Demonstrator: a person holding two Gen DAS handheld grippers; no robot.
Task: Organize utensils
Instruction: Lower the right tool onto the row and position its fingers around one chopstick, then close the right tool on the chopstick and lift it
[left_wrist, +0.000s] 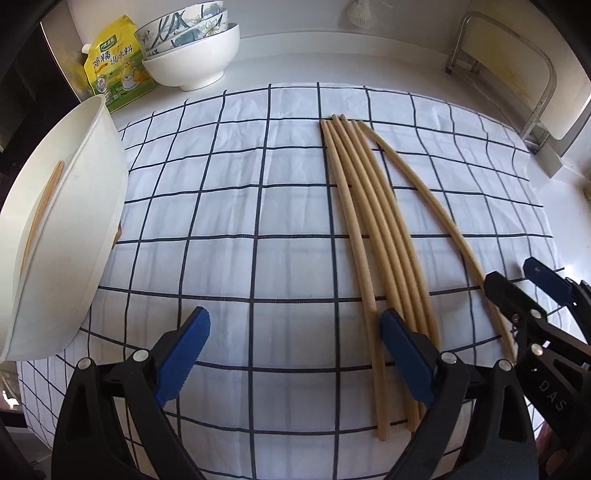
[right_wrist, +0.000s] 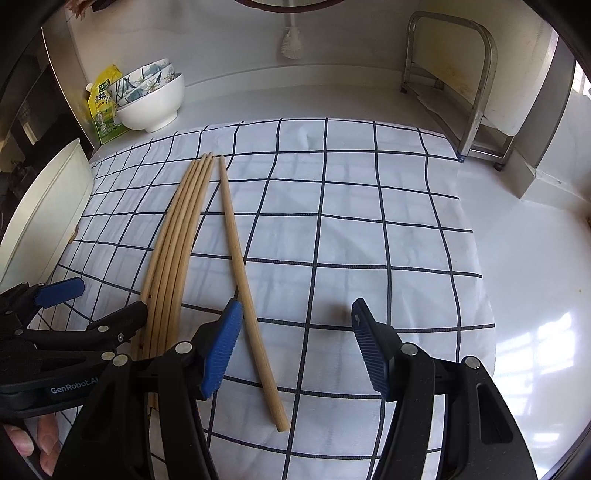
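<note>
Several wooden chopsticks (left_wrist: 373, 229) lie side by side on a checked cloth (left_wrist: 221, 221), with one more chopstick (left_wrist: 436, 206) lying apart to their right. My left gripper (left_wrist: 295, 317) hovers open over the cloth; the leftmost stick runs just inside its right finger (left_wrist: 402, 343). In the right wrist view, my right gripper (right_wrist: 293, 314) stands open with the lone chopstick (right_wrist: 240, 258) flat on the cloth beside its left finger (right_wrist: 221, 343), untouched. The bundle (right_wrist: 173, 258) lies left of it, near the left gripper (right_wrist: 107, 295). A tilted white container (left_wrist: 85, 221) at the left holds a chopstick (left_wrist: 48, 199).
Stacked bowls (left_wrist: 192, 48) and a yellow packet (left_wrist: 114, 62) stand at the back left. A metal rack (right_wrist: 461, 92) stands at the back right, and a white brush (right_wrist: 291, 44) hangs at the back wall. Bare white counter (right_wrist: 535, 295) lies right of the cloth.
</note>
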